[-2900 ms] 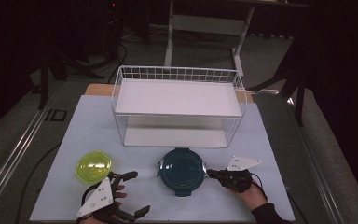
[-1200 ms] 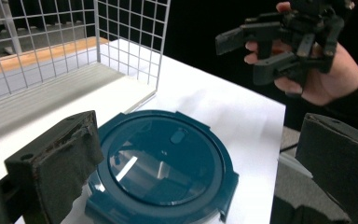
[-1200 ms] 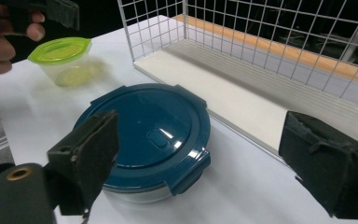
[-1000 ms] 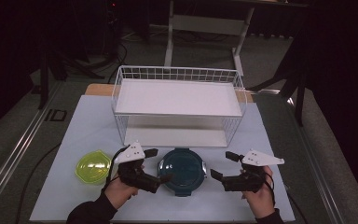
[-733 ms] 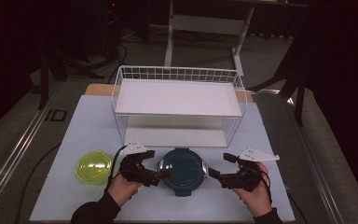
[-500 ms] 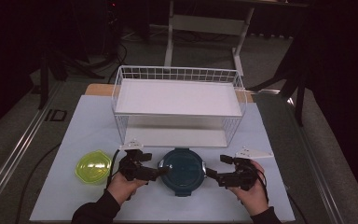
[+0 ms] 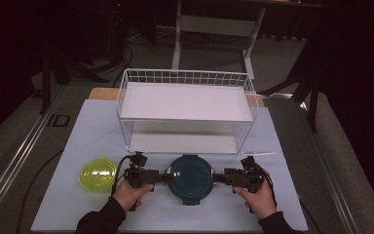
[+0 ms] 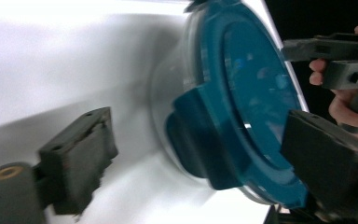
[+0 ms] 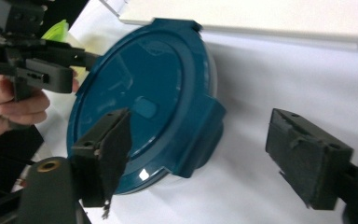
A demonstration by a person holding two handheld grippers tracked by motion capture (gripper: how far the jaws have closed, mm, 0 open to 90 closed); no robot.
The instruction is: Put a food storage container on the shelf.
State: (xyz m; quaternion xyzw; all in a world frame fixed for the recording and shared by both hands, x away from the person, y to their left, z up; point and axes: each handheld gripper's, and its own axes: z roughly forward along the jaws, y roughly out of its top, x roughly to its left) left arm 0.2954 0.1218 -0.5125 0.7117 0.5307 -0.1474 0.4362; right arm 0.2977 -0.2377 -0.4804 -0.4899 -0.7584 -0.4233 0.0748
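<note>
A round clear container with a dark teal clip lid [image 7: 191, 178] sits on the white mat near the front edge. My left gripper [image 7: 163, 176] is at its left side and my right gripper [image 7: 219, 177] at its right, both held level and pointing inward. In the left gripper view, the lid's latch tab [image 8: 205, 140] lies between the black pads [image 8: 81, 156], which do not press on it. The right gripper view shows the opposite tab [image 9: 200, 135] between its pads [image 9: 307, 158], also with gaps. Both pairs of jaws have just been closing a little around the tabs.
A yellow-green bowl [image 7: 97, 174] lies left of my left hand. A white wire rack with two shelves [image 7: 185, 102] stands behind the container. The mat's front edge [image 7: 175, 228] is close under the person's wrists.
Both grippers have come down and moved inward to the container's two sides. Their grey top plates have tipped out of sight as the hands levelled.
</note>
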